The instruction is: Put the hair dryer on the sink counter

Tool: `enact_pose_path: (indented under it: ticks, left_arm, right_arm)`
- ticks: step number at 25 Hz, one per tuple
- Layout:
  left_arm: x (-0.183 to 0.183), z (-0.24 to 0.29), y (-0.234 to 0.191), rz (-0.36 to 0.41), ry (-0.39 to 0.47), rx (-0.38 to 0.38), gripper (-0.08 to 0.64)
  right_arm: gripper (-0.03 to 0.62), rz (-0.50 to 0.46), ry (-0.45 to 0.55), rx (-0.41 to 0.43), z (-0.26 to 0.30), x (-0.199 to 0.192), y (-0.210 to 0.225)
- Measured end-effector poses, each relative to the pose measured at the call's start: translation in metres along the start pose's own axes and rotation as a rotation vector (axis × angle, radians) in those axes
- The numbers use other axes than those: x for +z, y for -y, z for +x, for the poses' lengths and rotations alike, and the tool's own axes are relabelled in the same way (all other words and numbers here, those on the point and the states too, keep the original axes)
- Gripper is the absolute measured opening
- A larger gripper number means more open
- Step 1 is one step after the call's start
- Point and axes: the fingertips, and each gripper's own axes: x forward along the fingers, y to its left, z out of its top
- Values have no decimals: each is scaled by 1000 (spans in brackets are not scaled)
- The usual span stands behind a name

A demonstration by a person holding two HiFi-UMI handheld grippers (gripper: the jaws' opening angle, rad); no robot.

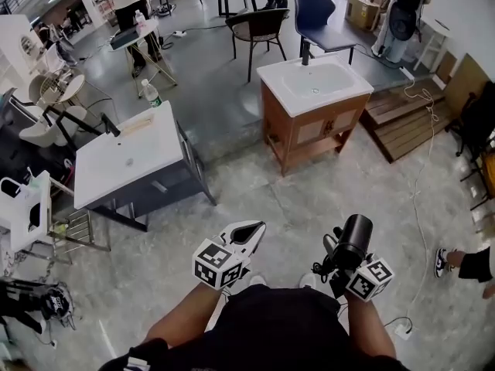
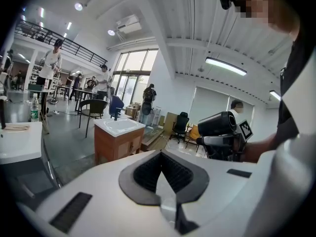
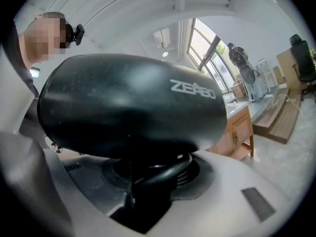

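We note a pale grey floor carrying two sink units that stand apart. At the left is a dark grey cabinet under a flat white counter. At the centre is a wooden cabinet with a white basin top and a black tap. A black chair and a blue chair stand behind the wooden unit.

The black hair dryer is off both counters. It is carried in the air over the floor, close in front of the person and well apart from either unit, with its barrel pointing roughly towards the wooden cabinet. The right gripper is clamped on its handle, with the barrel sitting above the jaws. A loop of black cord is bunched at the handle.

The left gripper is level beside it, apart from the dryer. Its jaws are brought together with nothing between them.

A clear bottle stands at the far end of the grey unit.
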Motion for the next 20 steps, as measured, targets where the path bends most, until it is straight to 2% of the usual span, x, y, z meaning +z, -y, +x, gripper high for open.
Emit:
enact_pose_path:
  ticks: [10, 16, 20]
  left_arm:
    - [-7, -5, -33, -7, -22, -27, 0]
    - [-3, 27, -37, -16, -33, -51, 0]
    - [8, 57, -49, -10, -46, -33, 0]
  right_arm:
    - [156, -39, 19, -83, 9, 9, -3]
    - [156, -24, 3, -106, 17, 10, 26]
    - [156, -33, 15, -106, 33, 25, 58]
